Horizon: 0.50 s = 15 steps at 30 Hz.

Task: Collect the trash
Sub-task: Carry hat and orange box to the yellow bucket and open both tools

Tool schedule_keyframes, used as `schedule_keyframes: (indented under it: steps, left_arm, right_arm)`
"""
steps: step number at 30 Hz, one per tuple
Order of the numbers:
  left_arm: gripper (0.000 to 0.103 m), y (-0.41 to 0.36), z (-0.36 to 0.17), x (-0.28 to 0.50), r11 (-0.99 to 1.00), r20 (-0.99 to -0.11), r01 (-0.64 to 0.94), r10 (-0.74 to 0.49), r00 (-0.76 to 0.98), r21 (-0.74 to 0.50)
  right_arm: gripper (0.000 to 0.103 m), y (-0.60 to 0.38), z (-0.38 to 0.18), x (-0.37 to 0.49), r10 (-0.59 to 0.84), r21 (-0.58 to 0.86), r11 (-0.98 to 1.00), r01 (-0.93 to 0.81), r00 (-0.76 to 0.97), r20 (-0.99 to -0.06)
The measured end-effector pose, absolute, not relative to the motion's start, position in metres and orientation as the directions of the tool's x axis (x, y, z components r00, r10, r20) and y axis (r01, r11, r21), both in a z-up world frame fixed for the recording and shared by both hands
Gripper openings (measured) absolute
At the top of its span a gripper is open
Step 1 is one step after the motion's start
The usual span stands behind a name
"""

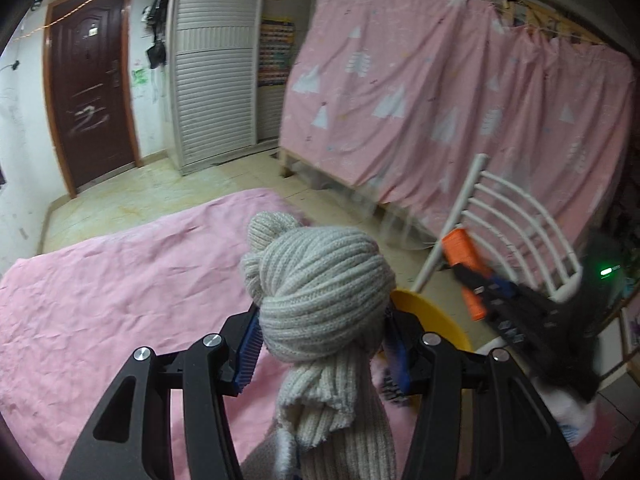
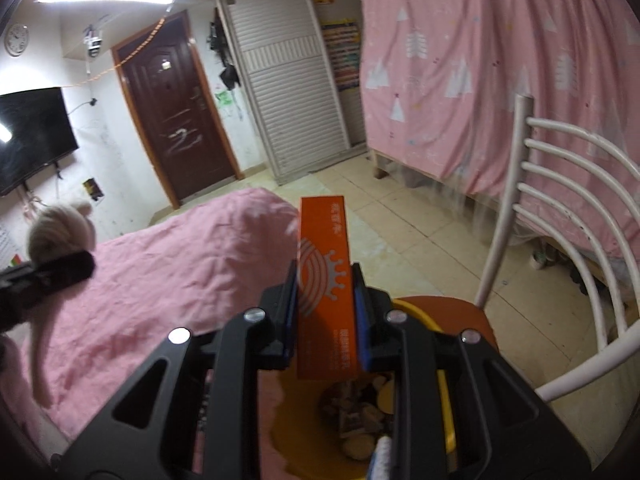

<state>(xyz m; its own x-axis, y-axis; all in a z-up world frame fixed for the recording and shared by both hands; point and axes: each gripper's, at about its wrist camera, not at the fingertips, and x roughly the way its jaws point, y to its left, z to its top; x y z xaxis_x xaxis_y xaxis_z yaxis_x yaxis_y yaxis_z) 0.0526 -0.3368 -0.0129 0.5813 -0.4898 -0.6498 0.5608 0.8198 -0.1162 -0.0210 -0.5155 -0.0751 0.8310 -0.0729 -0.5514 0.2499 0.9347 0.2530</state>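
My left gripper (image 1: 324,338) is shut on a grey-beige knitted woollen piece (image 1: 320,276), whose bundled top rises above the pads while a ribbed end hangs below. My right gripper (image 2: 325,312) is shut on a tall orange carton (image 2: 326,256) that stands upright between its blue pads. A yellow bin (image 2: 445,396) lies directly under the right gripper, with scraps of trash (image 2: 360,408) inside. From the left wrist view, the right gripper (image 1: 494,298) and its orange carton (image 1: 460,250) hang to the right above the bin's rim (image 1: 434,318). The left gripper (image 2: 52,276) shows blurred at the right wrist view's left edge.
A pink bedspread (image 1: 120,280) covers the bed to the left. The bin rests on the brown seat (image 2: 474,318) of a white slatted chair (image 2: 560,208). Behind it hangs a pink curtain (image 1: 440,80) over a bunk. Tiled floor leads to a brown door (image 1: 90,92) and a white slatted wardrobe (image 1: 216,60).
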Motion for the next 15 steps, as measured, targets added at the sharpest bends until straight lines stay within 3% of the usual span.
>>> schedule_keyframes:
  steps: [1,3,15]
  left_arm:
    - [0.043,-0.341,-0.012,0.051,0.813,-0.645,0.57,-0.501,0.577,-0.121]
    - [0.043,-0.351,-0.012,0.048,0.796,-0.637,0.592,-0.523,0.566,-0.127]
    - [0.043,-0.394,-0.025,0.053,0.735,-0.622,0.644,-0.611,0.49,-0.215]
  right_arm:
    - [0.029,-0.518,-0.078,-0.02,-0.075,0.256,0.932,0.257,0.827,-0.557]
    - [0.062,-0.524,-0.085,-0.02,-0.078,0.267,0.925,0.272,0.822,-0.565]
    - [0.067,-0.564,-0.091,-0.036,-0.156,0.329,0.867,0.375,0.83,-0.536]
